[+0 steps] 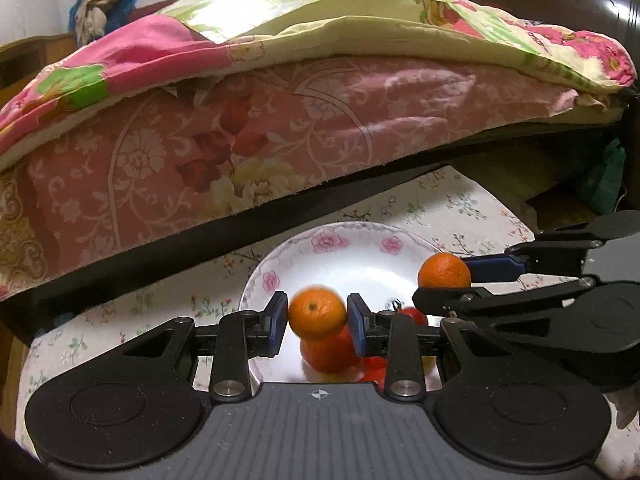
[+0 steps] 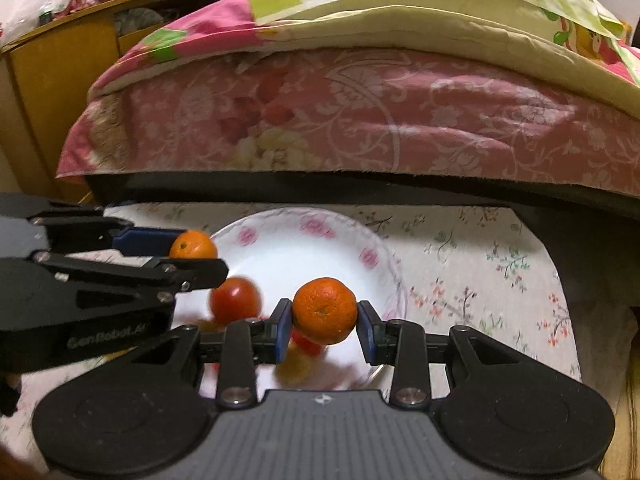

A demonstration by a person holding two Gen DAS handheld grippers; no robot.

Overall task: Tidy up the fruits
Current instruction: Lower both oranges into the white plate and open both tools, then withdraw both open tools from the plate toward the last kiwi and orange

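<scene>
My left gripper [image 1: 318, 318] is shut on a small orange [image 1: 316, 312], held above a white plate with pink flowers [image 1: 340, 248]. An orange-red fruit [image 1: 328, 354] and a red one [image 1: 414, 315] lie in the plate under it. At the right of the left wrist view, my right gripper [image 1: 446, 276] grips a second orange [image 1: 444, 271]. In the right wrist view that gripper [image 2: 325, 326] is shut on its orange [image 2: 325, 309] over the plate [image 2: 288, 240]. The left gripper [image 2: 196, 254] enters from the left with its orange [image 2: 193, 245]. A red fruit [image 2: 234, 300] shows blurred in the plate.
The plate stands on a small table with a floral cloth [image 2: 480, 276]. A bed with a pink floral cover [image 1: 240, 152] and a green-pink quilt [image 1: 320, 4] rises right behind the table. A wooden cabinet [image 2: 52, 72] stands at the far left.
</scene>
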